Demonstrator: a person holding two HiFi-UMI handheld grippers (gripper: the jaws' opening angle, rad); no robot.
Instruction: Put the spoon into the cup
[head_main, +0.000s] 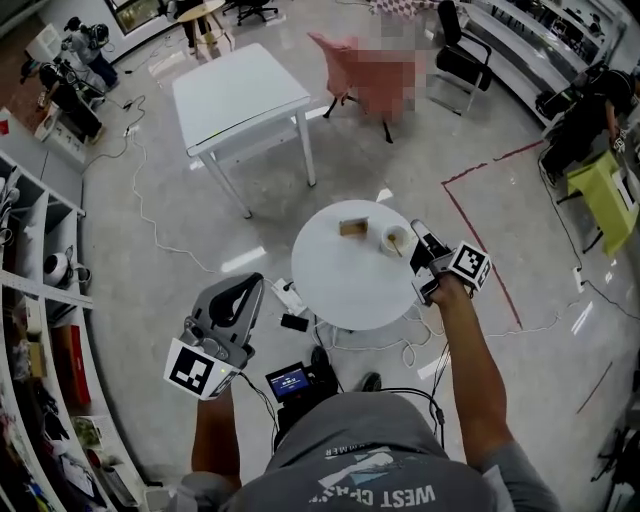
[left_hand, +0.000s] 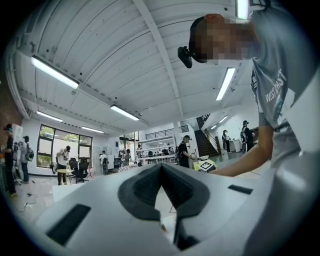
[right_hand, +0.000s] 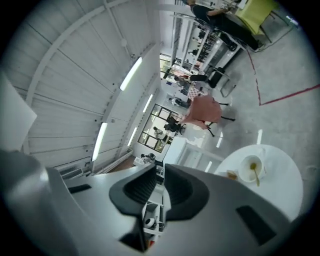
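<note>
Close to our body, our left gripper hung with jaws together, empty. Our right gripper, jaws slightly apart on nothing, was nearer the cup, just to its right. The spoon stood inside the cup, on the round table.

1. You're in a big open lab or workshop hall: polished grey floor, red tape lines, loose cables trailing across it.
2. At your left, shelves hold gear; more racks line the far side.
3. A square white table, a round table and office chairs stand about.
4. Overhead, strip lights on a ribbed white ceiling; other people work at benches near a staircase.
</note>
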